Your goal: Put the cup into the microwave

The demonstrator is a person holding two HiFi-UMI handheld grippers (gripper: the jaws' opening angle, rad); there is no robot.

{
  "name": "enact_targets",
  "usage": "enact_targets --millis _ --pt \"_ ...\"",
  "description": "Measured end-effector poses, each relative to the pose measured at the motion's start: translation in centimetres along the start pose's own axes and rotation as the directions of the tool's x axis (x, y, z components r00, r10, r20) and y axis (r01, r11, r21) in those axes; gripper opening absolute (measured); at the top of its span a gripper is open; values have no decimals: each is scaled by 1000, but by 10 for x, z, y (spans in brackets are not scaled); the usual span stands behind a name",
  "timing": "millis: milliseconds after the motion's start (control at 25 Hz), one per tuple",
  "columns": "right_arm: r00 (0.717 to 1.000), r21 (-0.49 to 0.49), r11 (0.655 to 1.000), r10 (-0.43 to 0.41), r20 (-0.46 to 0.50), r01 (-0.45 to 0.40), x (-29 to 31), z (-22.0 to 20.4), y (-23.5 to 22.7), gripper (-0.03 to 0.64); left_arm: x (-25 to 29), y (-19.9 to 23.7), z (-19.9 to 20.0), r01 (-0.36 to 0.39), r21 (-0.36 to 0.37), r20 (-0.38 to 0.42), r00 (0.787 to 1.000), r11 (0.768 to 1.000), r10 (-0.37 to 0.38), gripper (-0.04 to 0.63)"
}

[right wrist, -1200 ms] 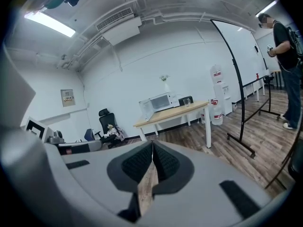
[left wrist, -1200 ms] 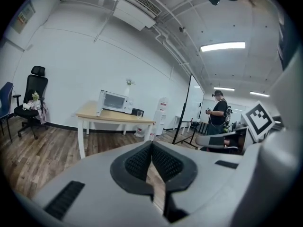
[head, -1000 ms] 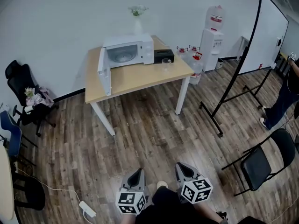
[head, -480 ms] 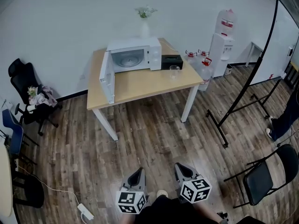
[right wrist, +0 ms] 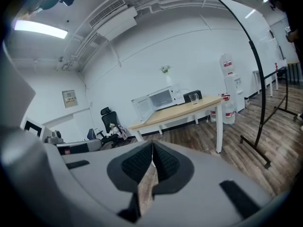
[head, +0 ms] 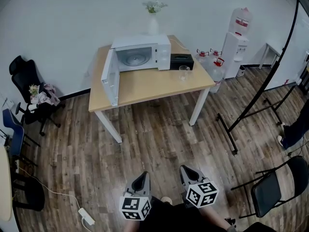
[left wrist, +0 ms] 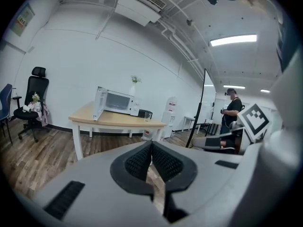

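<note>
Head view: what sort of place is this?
Probably an office or break room: a water dispenser, a black office chair, and a microwave on a wooden table.

Open floor [head: 159,141] before table [head: 154,84] (door [head: 110,79] open)

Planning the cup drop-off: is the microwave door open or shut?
Open: the white box-shaped microwave has its door swung out wide, cavity exposed.

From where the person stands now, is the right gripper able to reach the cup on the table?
Probably not yet. The cup stands on the far table, and the right gripper, jaws shut, hangs well short of it. Only bare floor lies between, so walking closer should do.
</note>
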State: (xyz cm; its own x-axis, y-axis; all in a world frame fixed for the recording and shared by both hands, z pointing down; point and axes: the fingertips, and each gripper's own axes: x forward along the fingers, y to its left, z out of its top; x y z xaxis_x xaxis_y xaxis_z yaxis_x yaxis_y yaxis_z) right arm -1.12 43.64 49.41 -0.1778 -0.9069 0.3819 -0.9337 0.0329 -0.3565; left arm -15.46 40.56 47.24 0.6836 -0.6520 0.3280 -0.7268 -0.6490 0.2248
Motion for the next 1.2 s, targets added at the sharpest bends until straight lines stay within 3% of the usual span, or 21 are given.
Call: enact_targets --millis 720,1200 --pt "999 31 999 -22 -38 24 3 -7 -20 -6 20 -8 -4 10 4 -36 999 1000 -10 5" --pt "998 37 998 -48 -34 49 51 10 -41 -6 71 26 10 15 6 -43 999 1000 -15 5"
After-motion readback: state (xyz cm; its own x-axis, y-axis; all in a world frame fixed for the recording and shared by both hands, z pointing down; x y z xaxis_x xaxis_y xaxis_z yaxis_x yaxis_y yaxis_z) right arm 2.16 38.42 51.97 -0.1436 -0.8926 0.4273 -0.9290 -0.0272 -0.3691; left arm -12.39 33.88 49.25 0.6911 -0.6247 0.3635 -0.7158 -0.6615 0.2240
